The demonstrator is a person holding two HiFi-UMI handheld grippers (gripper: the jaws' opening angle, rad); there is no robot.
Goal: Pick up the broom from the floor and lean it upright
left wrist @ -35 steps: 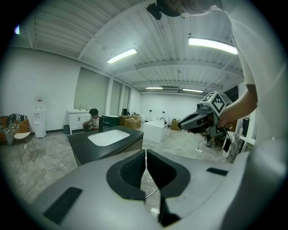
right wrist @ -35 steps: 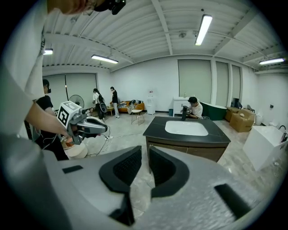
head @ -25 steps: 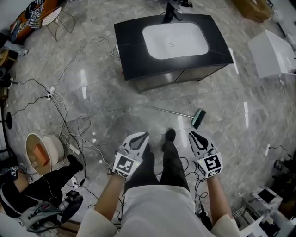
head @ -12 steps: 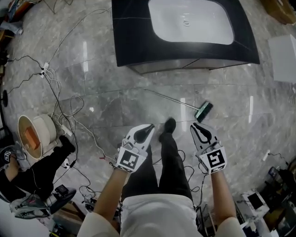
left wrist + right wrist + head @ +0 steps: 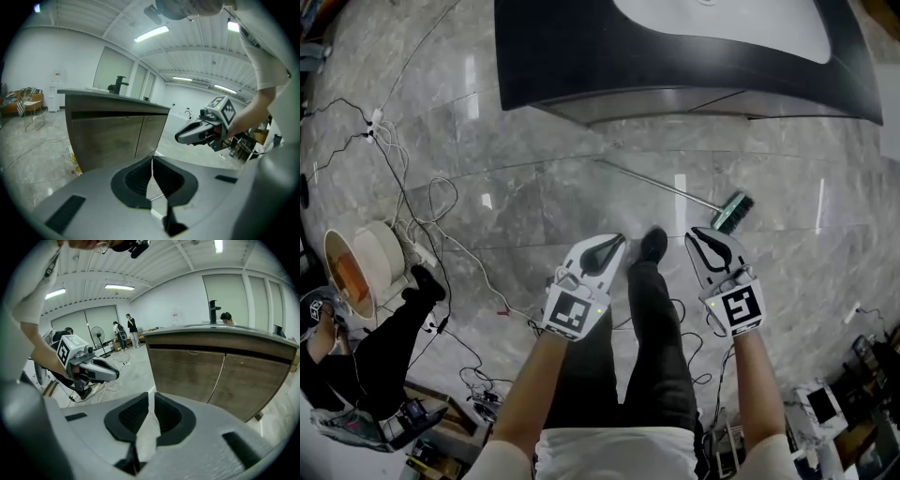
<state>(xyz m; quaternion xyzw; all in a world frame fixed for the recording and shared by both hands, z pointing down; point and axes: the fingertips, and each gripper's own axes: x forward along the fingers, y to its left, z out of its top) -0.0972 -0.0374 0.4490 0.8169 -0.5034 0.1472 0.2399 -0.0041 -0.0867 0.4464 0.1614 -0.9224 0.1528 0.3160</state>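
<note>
Broom (image 5: 661,185) flat on floor (image 5: 534,211), near front edge of sink cabinet (image 5: 581,66), brush head nearest R gripper (image 5: 703,236). R gripper & L gripper (image 5: 612,246): jaws at narrow slit, nothing btwn. Step: reach. Open wide, straddle handle squarely, one grip near head, other mid-shaft.

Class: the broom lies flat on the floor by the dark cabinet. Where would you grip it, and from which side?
Take the broom by its thin handle, a little up from the brush head, coming down from above with jaws straddling the rod. It lies flat on the floor, so only its top and sides are free. The right tool looks nearest.
</note>
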